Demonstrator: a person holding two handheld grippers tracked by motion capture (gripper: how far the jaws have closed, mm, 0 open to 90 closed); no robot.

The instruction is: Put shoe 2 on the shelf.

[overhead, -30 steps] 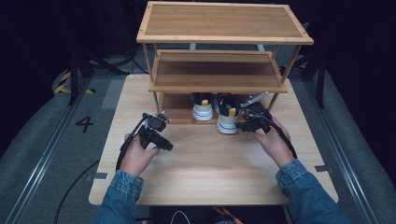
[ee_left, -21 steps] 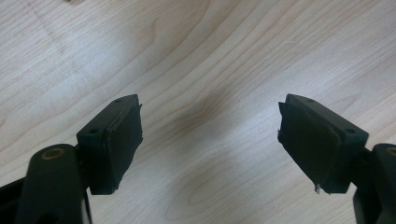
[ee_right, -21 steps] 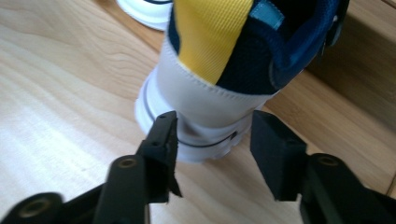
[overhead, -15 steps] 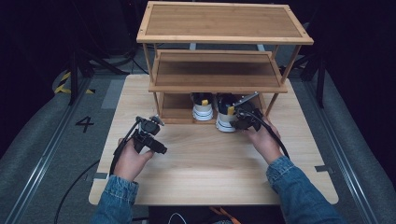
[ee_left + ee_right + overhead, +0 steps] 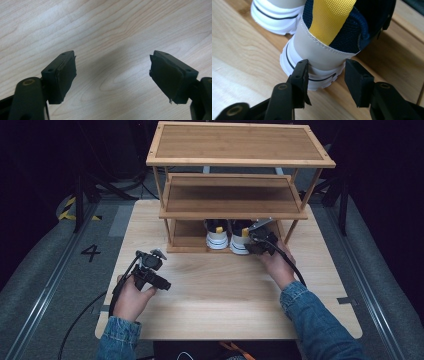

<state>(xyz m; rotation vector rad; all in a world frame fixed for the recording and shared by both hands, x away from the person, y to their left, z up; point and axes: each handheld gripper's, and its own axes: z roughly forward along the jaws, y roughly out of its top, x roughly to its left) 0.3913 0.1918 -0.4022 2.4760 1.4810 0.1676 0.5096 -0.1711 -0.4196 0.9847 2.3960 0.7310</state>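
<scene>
- Shoe at right [image 5: 241,241] [image 5: 329,37], one of a pair, stands on the lowest board of the wooden rack [image 5: 235,200], heel toward the person; we see a white sole, a grey heel panel, a navy mesh collar and a yellow heel strip.
- Its partner, the shoe at left [image 5: 217,236] [image 5: 274,17], stands just beside it on the same board, heel likewise outward.
- We find the right tongs [image 5: 256,241] [image 5: 325,75] at the heel of the shoe at right: the jaws stand part-way apart and have just been opening a little, one to each side of the sole's back edge. In the right gripper view one jaw lies against or just before the sole and the other stands clear of it; we see no grip.
- We note the right hand [image 5: 276,265] behind these tongs, its denim sleeve [image 5: 320,320] coming in from the lower edge of the high view.
- We see the left tongs [image 5: 161,282] [image 5: 112,75] over bare wood of the bench [image 5: 215,290], well apart from the rack; the jaws stand wide with nothing between them.
- Left hand [image 5: 131,295] carries these tongs near the front left part of the bench, a black cable trailing from them.
</scene>
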